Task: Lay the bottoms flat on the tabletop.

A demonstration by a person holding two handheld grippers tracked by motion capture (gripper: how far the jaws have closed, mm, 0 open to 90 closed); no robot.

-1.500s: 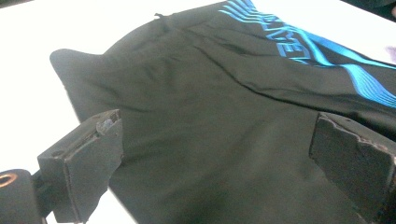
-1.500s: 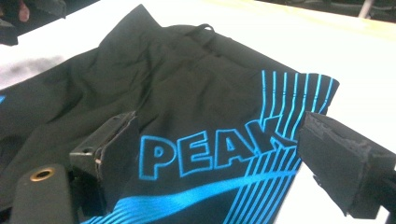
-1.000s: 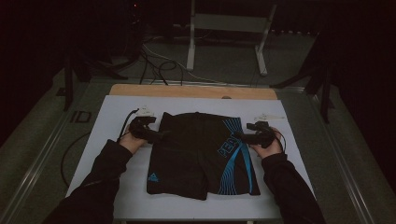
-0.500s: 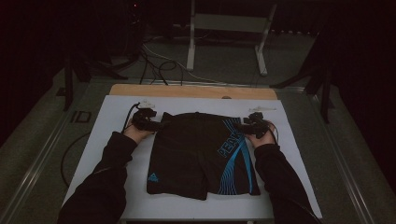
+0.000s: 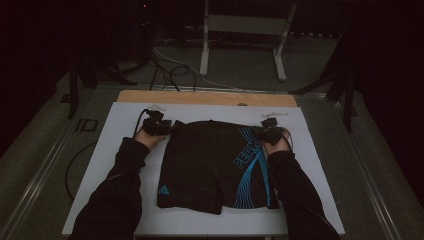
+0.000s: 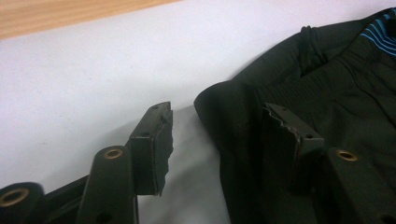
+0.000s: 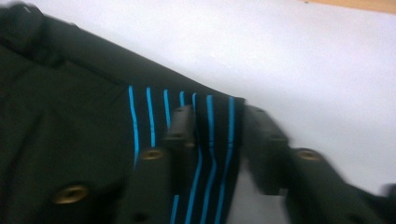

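Note:
Black shorts [image 5: 210, 165] with blue stripes and lettering lie flat on the white board [image 5: 107, 170], waistband away from me. My left gripper [image 5: 165, 127] is at the waistband's left corner. In the left gripper view it [image 6: 217, 112] stands open, one jaw over the white board, the other over the shorts [image 6: 327, 93], and the cloth's corner lies between them. My right gripper [image 5: 262, 132] is at the waistband's right corner. In the right gripper view its jaws [image 7: 219, 113] stand apart astride the blue-striped edge of the shorts [image 7: 70, 116]; the picture is blurred.
A wooden strip [image 5: 200, 97] runs along the board's far edge. Beyond the table, cables [image 5: 165, 65] and a white metal stand [image 5: 240, 30] sit on the dark floor. Bare white board shows on both sides of the shorts.
Both hands have moved away from me along the sides of the shorts, up to the waistband corners. The shorts lie about where they were.

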